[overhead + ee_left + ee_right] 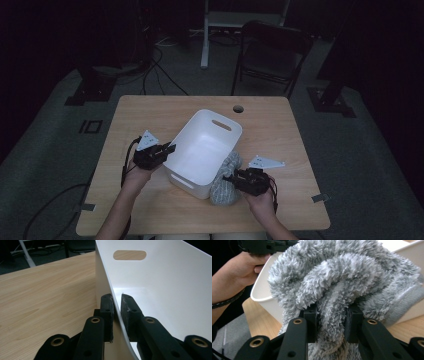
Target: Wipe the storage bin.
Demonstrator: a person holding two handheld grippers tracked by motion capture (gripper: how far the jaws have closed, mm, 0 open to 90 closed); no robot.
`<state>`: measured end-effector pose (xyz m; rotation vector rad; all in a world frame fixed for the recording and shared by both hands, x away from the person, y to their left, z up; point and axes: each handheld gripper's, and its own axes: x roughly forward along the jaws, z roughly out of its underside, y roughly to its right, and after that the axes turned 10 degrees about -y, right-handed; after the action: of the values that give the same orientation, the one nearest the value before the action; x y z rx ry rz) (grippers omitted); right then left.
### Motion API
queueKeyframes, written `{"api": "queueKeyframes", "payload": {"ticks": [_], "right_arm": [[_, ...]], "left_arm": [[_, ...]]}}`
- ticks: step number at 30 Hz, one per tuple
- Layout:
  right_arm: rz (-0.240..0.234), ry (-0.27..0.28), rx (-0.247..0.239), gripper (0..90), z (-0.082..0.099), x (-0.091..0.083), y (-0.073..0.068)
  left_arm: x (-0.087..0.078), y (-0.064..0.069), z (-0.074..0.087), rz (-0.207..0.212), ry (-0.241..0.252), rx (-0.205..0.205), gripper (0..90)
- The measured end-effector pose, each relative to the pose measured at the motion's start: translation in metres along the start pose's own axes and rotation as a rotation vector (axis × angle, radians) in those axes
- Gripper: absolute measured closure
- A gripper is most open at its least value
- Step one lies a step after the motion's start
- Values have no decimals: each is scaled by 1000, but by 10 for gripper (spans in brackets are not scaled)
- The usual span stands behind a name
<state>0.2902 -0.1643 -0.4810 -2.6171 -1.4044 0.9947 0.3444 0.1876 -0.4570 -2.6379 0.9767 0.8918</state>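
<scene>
A white plastic bin (202, 150) with slot handles stands in the middle of the wooden table (150, 115). My left gripper (167, 149) is shut on the bin's left wall; in the left gripper view (117, 305) one pad sits outside the thin wall (120, 315) and the other inside. A grey fluffy cloth (226, 181) lies bunched against the bin's right side. My right gripper (231, 178) is shut on a fold of that fluffy cloth (332, 290), which bulges above the jaws (333, 322) in the right gripper view, with the bin behind it.
A round cable hole (238, 108) is in the table near its far edge. A dark folding chair (272, 52) and a white stand leg (205, 35) are beyond the table. Cables run over the grey floor at the left.
</scene>
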Motion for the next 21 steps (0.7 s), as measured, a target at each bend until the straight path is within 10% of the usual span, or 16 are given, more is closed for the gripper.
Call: {"api": "queueKeyframes", "payload": {"ticks": [21], "right_arm": [[81, -174, 88, 667, 36, 49, 40]], "left_arm": [[0, 1, 0, -12, 2, 2, 798]]}}
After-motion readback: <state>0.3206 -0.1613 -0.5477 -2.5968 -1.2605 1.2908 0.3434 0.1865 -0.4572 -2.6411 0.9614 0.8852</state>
